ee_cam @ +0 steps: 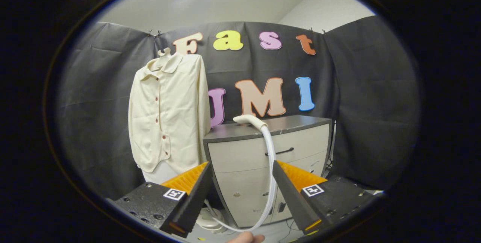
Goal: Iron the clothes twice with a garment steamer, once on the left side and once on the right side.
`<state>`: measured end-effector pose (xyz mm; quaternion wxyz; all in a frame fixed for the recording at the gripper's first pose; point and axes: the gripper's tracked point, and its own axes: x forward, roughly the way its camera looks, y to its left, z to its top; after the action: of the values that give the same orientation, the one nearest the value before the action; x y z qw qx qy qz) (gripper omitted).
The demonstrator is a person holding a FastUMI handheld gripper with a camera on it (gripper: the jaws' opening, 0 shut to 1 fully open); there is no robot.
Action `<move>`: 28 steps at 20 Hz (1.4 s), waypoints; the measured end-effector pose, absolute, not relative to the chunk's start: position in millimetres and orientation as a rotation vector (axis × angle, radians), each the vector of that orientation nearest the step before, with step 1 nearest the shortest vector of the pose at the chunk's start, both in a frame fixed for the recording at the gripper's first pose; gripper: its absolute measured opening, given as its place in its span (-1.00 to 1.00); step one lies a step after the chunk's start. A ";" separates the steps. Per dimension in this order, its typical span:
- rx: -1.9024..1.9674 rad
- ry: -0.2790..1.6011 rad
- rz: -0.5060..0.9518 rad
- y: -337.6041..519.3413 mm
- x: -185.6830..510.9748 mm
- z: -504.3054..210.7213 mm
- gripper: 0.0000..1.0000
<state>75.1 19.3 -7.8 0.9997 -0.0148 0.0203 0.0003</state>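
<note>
A cream button-up shirt (168, 115) hangs on a hanger against the black cloth wall, beyond and left of my fingers. The white garment steamer head (249, 119) lies on top of a grey drawer cabinet (297, 143), straight ahead and well beyond the fingers. Its white hose (271, 160) curves down the cabinet front to a white base (210, 220) on the floor between the fingers. My gripper (242, 169) is open with nothing between its fingers, standing well back from both steamer and shirt.
The grey cabinet has two drawers with a dark handle (280, 152) and stands right of the shirt. Black cloth walls (372, 104) close the booth behind and at both sides. A fingertip of a person's hand (246, 238) shows below the fingers.
</note>
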 end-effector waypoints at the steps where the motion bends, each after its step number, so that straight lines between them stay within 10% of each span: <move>1: -0.028 0.041 0.001 19.5 84.3 -4.8 0.95; 19: -0.202 0.097 0.080 21.5 336.9 59.8 0.92; 28: -0.210 0.445 0.030 -2.5 439.1 12.0 0.90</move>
<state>439.1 -2.5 12.0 0.9698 -0.1038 0.2205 0.0146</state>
